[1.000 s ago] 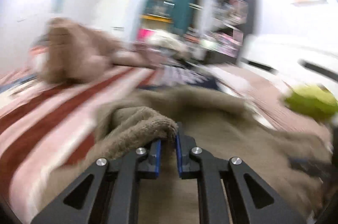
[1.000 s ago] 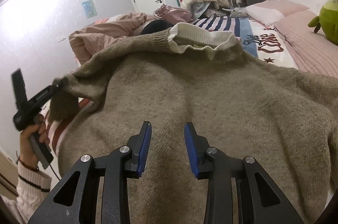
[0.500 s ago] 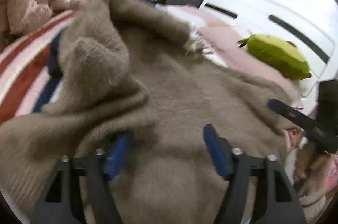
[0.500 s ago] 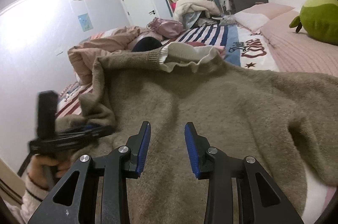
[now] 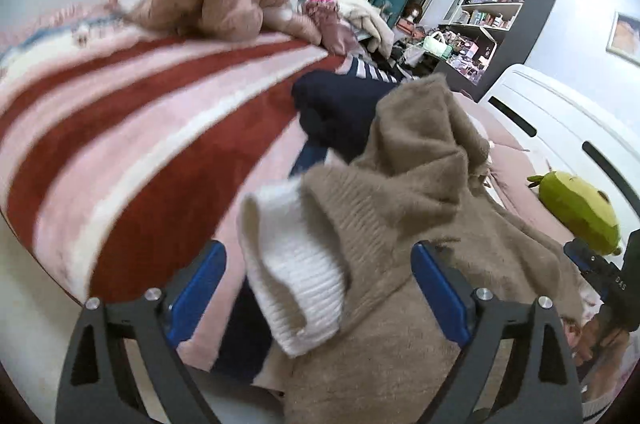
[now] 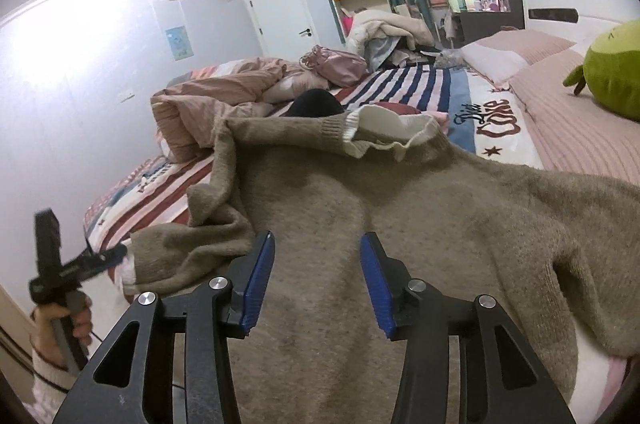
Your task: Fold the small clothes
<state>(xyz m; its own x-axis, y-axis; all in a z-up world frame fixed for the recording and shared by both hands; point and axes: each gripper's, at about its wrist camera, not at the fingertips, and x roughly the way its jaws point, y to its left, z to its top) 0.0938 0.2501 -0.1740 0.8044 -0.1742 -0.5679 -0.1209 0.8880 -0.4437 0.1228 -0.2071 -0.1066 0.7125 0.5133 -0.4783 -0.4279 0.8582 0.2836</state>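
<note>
A taupe knit sweater [image 6: 400, 207] with a white collar [image 6: 392, 125] lies spread on the bed. Its left sleeve [image 6: 208, 240] is folded inward onto the body. In the left wrist view the sleeve's white cuff [image 5: 296, 264] lies between the jaws of my left gripper [image 5: 320, 284], which is wide open and holds nothing. My right gripper [image 6: 318, 280] is open and empty, hovering over the sweater's lower body. The left gripper also shows in the right wrist view [image 6: 100, 258] at the bed's left edge.
The bed has a red-and-pink striped blanket [image 5: 140, 127] and a navy striped cover [image 6: 404, 83]. A bunched pink-brown quilt [image 6: 208, 103], a dark garment [image 6: 316, 103], a pink bag [image 6: 340, 67] and a green plush toy [image 6: 612, 71] lie around. A white headboard [image 5: 560, 127] stands at the right.
My left gripper carried the sleeve inward over the sweater, opened and let it go, then drew back to the left. The right gripper stayed open over the sweater.
</note>
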